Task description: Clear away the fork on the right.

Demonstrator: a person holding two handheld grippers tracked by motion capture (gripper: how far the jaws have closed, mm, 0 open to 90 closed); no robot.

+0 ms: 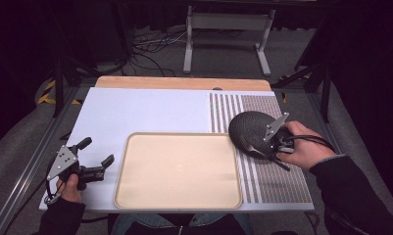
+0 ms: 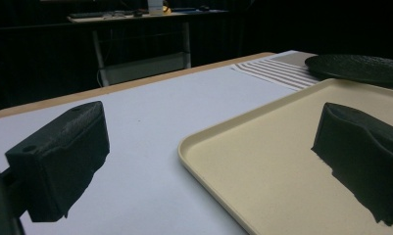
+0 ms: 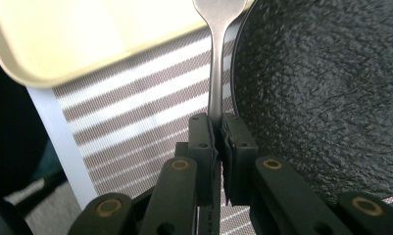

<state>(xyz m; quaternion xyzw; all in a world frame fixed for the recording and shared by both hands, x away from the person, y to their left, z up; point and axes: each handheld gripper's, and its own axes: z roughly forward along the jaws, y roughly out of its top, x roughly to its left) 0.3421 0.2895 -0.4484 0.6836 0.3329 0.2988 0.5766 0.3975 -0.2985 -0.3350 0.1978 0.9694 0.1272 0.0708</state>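
Meanwhile right tool (image 3: 217,128) pinches a fork (image 3: 218,58) beside the plate (image 3: 326,88).

The left gripper (image 1: 97,152) is held low in the person's left hand (image 1: 69,183), its grey three-cornered plate facing up and its two black jaws spread wide apart, pointing forward and toward the other gripper. In the left gripper view the jaws stand at the far edges of the frame with nothing between them. The right gripper (image 1: 255,147) sits in the right hand (image 1: 304,147), whose dark sleeve comes in from behind it; its plate is tilted and its jaws point back toward the left gripper. In the right gripper view the jaws are pressed together on a metal fork (image 3: 216,63) handle.
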